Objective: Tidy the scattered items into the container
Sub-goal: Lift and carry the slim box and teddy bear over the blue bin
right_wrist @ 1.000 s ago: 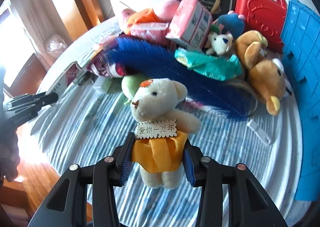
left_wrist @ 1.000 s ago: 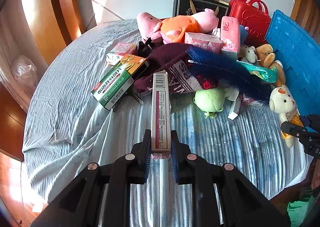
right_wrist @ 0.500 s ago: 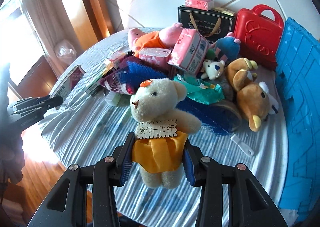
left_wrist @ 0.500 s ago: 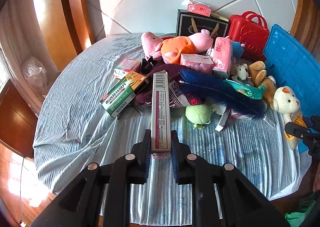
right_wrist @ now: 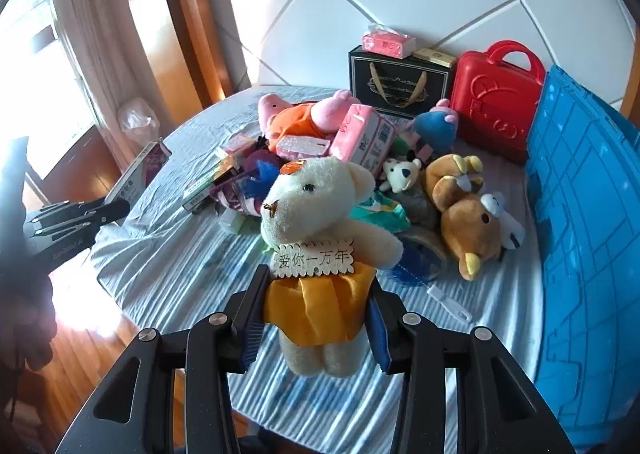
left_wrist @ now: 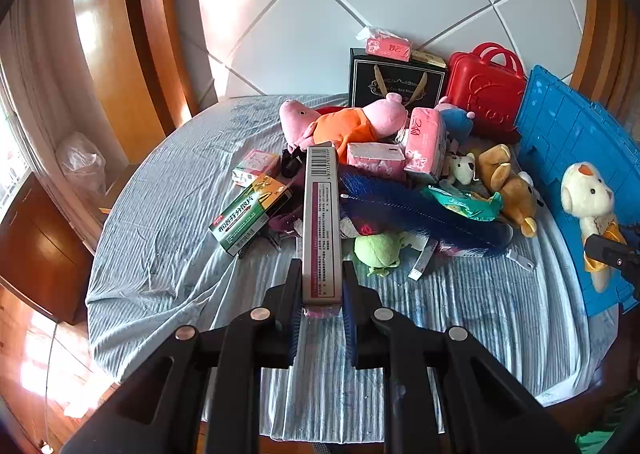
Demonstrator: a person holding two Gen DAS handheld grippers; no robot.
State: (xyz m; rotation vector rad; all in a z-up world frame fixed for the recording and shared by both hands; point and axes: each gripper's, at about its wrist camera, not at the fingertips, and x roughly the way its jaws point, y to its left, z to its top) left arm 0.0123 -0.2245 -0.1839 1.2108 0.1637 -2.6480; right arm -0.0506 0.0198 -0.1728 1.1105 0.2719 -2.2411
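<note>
My left gripper (left_wrist: 321,288) is shut on a long narrow carton (left_wrist: 321,222) with a barcode end, held above the blue-striped bed cover (left_wrist: 168,222). My right gripper (right_wrist: 316,318) is shut on a cream teddy bear (right_wrist: 316,214) in an orange dress with a text tag. The bear also shows in the left wrist view (left_wrist: 588,198), in front of the blue crate (left_wrist: 568,158) at the right. The crate fills the right edge of the right wrist view (right_wrist: 584,214). The left gripper with its carton shows at far left (right_wrist: 140,170).
A pile lies mid-bed: pink pig plush (left_wrist: 344,122), green medicine box (left_wrist: 250,214), blue feather duster (left_wrist: 416,210), pink tissue packs (left_wrist: 424,138), green plush (left_wrist: 376,250), brown bear (right_wrist: 468,214). A red case (right_wrist: 496,94) and black gift bag (right_wrist: 396,82) stand behind.
Both grippers have lifted and drawn back from the pile with their loads, so the bed looks smaller. The teddy bear has moved up in front of the blue crate.
</note>
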